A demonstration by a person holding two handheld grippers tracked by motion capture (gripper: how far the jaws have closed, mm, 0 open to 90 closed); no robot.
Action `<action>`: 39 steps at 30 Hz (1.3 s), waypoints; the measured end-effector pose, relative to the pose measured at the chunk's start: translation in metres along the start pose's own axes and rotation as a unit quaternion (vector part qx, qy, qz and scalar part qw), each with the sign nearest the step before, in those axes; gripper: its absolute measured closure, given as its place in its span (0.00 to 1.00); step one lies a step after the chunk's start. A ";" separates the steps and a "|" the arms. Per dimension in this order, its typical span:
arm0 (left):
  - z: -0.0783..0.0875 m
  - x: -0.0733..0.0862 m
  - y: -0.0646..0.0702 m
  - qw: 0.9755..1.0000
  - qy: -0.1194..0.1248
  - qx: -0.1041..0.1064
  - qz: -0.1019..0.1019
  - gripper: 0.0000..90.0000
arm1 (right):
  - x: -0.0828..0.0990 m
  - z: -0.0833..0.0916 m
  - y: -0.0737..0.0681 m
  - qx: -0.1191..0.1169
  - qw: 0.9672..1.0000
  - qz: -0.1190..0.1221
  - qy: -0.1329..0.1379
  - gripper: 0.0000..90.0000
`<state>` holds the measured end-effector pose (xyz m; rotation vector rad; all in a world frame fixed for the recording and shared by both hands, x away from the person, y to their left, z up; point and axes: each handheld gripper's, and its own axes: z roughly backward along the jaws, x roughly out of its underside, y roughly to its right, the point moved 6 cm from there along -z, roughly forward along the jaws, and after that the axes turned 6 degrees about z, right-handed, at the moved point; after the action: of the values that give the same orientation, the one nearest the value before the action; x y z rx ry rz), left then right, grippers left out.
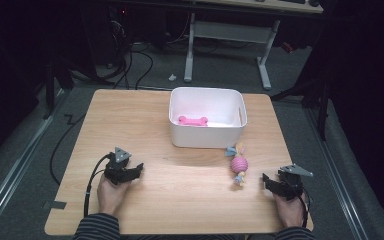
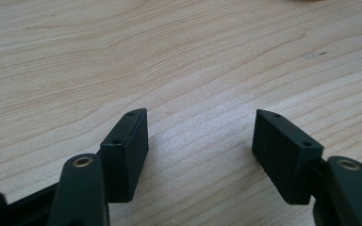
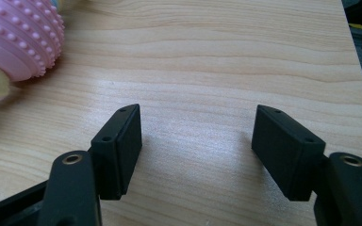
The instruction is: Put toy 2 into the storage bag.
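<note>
The right gripper (image 3: 195, 125) is standing with its jaws well apart and nothing but bare wood between them; the left gripper (image 2: 200, 129) is gaping just as wide over empty table (image 1: 130, 130), gripping nothing. No earlier frame is at hand.

Just left of the right gripper, the pink ball toy (image 1: 239, 164) is lying flat on the table, a studded ball with soft pastel tufts at both ends. Its long axis is running from the person's edge toward the white bin (image 1: 207, 136), the far tuft nearly touching the bin's front wall. The right gripper view is showing the ball's (image 3: 19, 33) rows of raised dots close up. The high view is showing a pink bone toy (image 1: 193, 120) lying crosswise inside the bin. No lettering is readable anywhere.
</note>
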<state>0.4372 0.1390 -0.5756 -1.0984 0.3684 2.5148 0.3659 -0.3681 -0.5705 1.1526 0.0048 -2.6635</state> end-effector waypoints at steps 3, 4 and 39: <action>0.000 0.000 0.001 1.000 -0.002 -0.001 0.000 0.36 | 0.000 0.000 -0.001 -0.003 1.000 0.002 -0.002 0.36; -0.001 0.000 0.001 1.000 -0.003 0.000 -0.001 0.35 | 0.000 0.000 -0.001 -0.004 1.000 0.003 -0.001 0.36; -0.003 0.001 0.002 1.000 -0.018 0.001 -0.003 0.16 | -0.062 0.031 -0.069 -0.094 0.992 0.082 0.010 0.35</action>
<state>0.4375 0.1364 -0.5779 -1.0511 0.3581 2.5240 0.3700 -0.2908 -0.5108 1.0702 0.1553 -2.4476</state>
